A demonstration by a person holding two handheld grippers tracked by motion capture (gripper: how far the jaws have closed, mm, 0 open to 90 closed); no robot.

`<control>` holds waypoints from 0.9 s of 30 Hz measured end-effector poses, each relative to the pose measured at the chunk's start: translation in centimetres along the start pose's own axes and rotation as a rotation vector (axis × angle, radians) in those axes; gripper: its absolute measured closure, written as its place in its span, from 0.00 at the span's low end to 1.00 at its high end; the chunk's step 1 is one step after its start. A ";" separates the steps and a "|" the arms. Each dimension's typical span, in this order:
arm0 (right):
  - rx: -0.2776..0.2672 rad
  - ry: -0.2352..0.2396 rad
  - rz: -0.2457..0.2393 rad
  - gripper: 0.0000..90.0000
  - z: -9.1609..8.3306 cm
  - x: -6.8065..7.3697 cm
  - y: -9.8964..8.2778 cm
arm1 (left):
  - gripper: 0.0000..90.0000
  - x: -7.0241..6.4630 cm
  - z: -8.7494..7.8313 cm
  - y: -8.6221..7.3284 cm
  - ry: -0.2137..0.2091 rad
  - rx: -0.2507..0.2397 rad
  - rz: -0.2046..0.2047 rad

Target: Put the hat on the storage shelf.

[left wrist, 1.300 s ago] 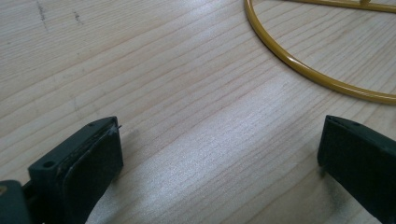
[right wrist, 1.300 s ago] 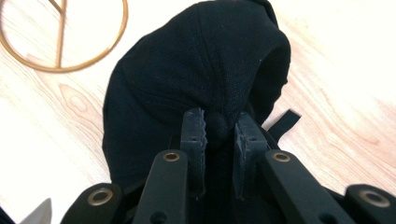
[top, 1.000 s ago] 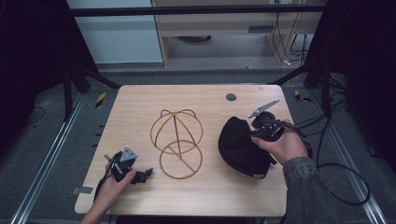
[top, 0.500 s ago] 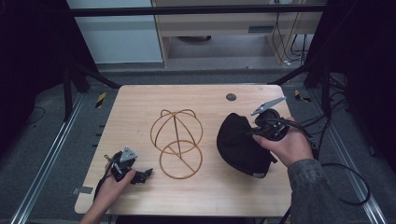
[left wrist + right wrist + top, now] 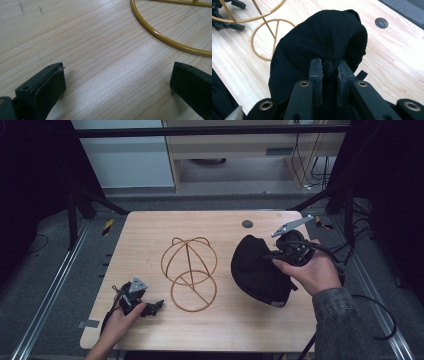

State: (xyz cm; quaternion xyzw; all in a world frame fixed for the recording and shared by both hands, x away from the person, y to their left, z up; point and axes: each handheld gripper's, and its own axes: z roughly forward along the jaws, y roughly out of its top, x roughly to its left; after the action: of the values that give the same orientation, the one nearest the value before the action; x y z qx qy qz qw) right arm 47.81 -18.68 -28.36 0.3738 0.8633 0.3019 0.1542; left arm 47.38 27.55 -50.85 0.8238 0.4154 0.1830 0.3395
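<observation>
Black cap pinched at a fold of cloth

Soft dark fabric cap, crumpled and tilted up at the right of the bench, a bunched fold of its edge pressed between two ridged pads, lower part resting on the wood beside the gold wire stand

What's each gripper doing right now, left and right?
Left gripper: open, empty, over the table.
Right gripper: shut on black cap.

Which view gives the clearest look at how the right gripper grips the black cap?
The right gripper view: the right gripper pinches a fold of the black cap between its jaws. The high view shows the cap beside the gold wire stand, grip hidden.
</observation>
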 end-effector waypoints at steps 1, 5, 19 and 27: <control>-0.003 0.000 -0.002 0.86 -0.1 0.1 0.0 | 0.00 0.0 0.0 0.0 0.003 0.001 -0.004; -0.019 0.002 -0.005 0.86 -0.6 0.3 0.1 | 0.00 -0.1 0.0 0.1 0.007 0.005 -0.010; -0.065 0.013 -0.010 0.86 -1.9 1.1 0.6 | 0.00 -0.1 0.1 0.1 0.004 0.005 -0.006; -0.091 0.016 -0.022 0.86 -3.1 1.5 1.4 | 0.00 -0.1 0.1 0.1 0.004 -0.001 -0.006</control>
State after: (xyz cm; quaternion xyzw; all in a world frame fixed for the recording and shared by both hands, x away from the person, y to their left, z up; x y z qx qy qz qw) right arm 46.05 -18.13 -25.15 0.3544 0.8540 0.3420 0.1676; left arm 47.47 27.42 -50.86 0.8222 0.4183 0.1838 0.3395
